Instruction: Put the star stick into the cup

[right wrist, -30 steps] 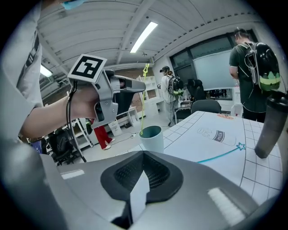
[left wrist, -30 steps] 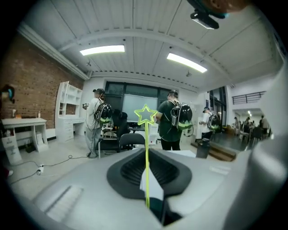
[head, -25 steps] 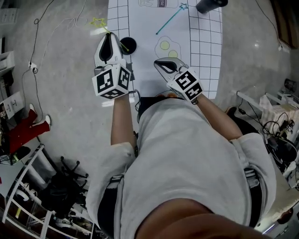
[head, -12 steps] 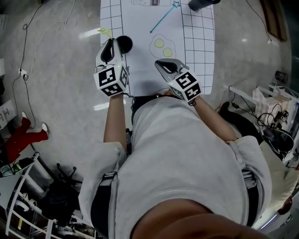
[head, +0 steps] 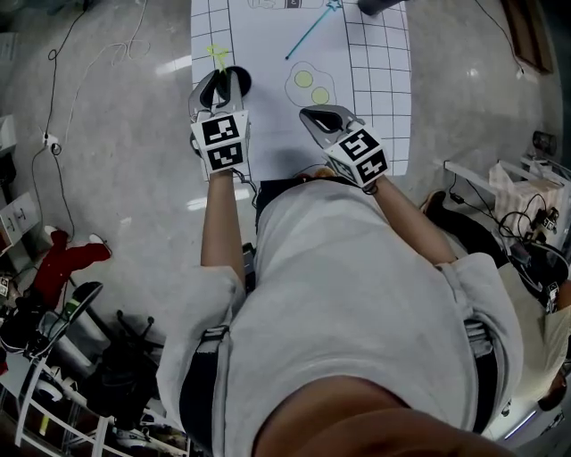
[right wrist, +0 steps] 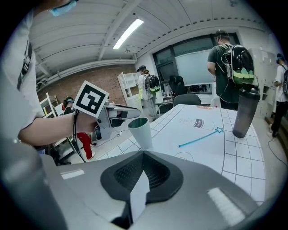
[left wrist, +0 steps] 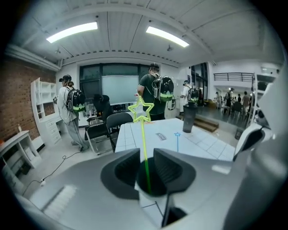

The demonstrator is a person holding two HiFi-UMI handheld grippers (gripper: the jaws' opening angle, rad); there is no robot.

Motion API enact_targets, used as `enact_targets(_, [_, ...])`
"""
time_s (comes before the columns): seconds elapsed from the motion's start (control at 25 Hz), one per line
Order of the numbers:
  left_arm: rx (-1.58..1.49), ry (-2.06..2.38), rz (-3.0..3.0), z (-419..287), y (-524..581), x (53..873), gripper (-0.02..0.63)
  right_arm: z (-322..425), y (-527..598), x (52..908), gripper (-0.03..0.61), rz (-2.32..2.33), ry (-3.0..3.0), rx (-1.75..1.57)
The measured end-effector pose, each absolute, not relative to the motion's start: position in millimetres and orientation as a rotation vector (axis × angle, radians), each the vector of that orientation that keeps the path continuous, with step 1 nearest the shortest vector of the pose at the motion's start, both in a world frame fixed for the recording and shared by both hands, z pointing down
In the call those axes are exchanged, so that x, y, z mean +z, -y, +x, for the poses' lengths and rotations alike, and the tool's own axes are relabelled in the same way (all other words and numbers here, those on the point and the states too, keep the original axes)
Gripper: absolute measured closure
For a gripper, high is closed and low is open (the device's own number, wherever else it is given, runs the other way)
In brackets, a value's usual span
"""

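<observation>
1. Right gripper. Nearest the person, held low over the near edge of the table. Its jaws are together and grip nothing. It seems parked there so as to stay out of the other hand's way.

2. Left gripper. Held directly above the cup with its jaws pointing down at the mouth. The jaws are opening. The stick passes between them with a gap on either side, and the pads do not press on it. This placement lets the stick drop straight in on release.

3. Cup. Pale green, upright, near the left edge of the table. It shows as a dark mouth under the left jaws.

4. Star stick. Yellow-green and thin. Its lower end is inside the cup, and its star stands above the jaws, nearly upright. Judged as in place, with only the let-go and withdrawal left.

5. Egg drawing. Two yellow rings printed on the white sheet, just beyond the right gripper. Nothing rests on it.

6. Blue star stick. Lies flat on the sheet, well apart from the cup, its star at the far end. Neither gripper touches it.

7. Dark tumbler. Upright at the far right of the table.
</observation>
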State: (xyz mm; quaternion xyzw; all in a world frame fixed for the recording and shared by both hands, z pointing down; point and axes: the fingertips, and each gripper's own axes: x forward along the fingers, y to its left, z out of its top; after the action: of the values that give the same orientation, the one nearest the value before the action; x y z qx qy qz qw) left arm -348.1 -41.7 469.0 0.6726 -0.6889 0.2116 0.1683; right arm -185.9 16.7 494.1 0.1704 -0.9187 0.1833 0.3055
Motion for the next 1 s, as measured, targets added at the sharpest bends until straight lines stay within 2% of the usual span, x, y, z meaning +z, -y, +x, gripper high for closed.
enact_targets(0.32, [0.622,1.933,1.903,-333,29,451,0.523,-169,-6,499,0.578,0.454,2.449,0.537])
enact_targets(0.4, [0.613,1.861,1.954,-312,33,446,0.611,-164,-2,501,0.578,0.453,2.452,0.552])
enact_targets(0.56, [0.603,1.717,2.049,-262,52,443,0.611,-149,11,501,0.578,0.481,2.462,0.585])
enact_targets(1.0, [0.912,1.443,2.105,-195,149,487,0.611,-81,51,509,0.578,0.646,2.459,0.66])
